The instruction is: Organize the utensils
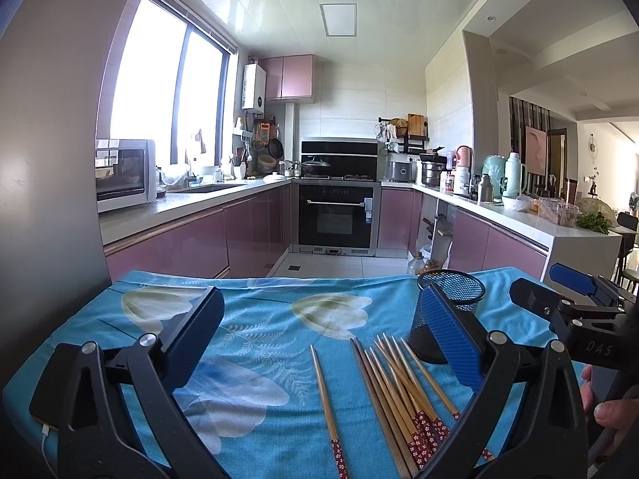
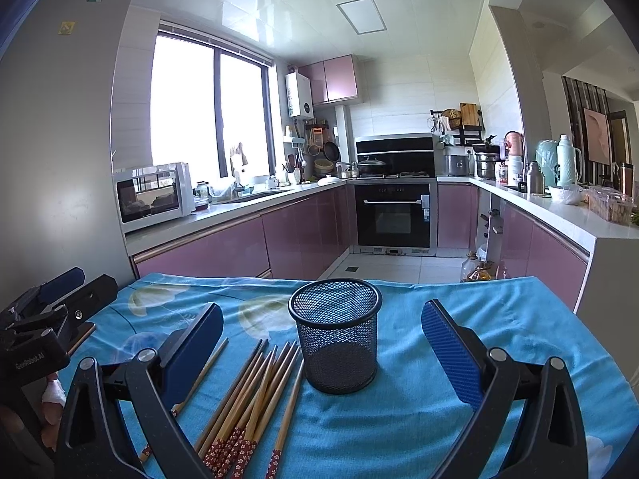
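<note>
Both wrist views sit low at the surface's (image 1: pixel 259 359) near edge, close in, facing the far edge and kitchen beyond. Left view looks from left of right view. Shared: chopsticks (image 1: pixel 399 395) (image 2: pixel 255 395), mesh cup (image 1: pixel 449 311) (image 2: pixel 337 335).

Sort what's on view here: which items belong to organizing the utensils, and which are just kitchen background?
Belongs to the job:
- chopsticks, loose on the blue cloth
- mesh cup, upright, empty
- left gripper and right gripper, both open

Just background:
- microwave
- oven
- thermos
</note>
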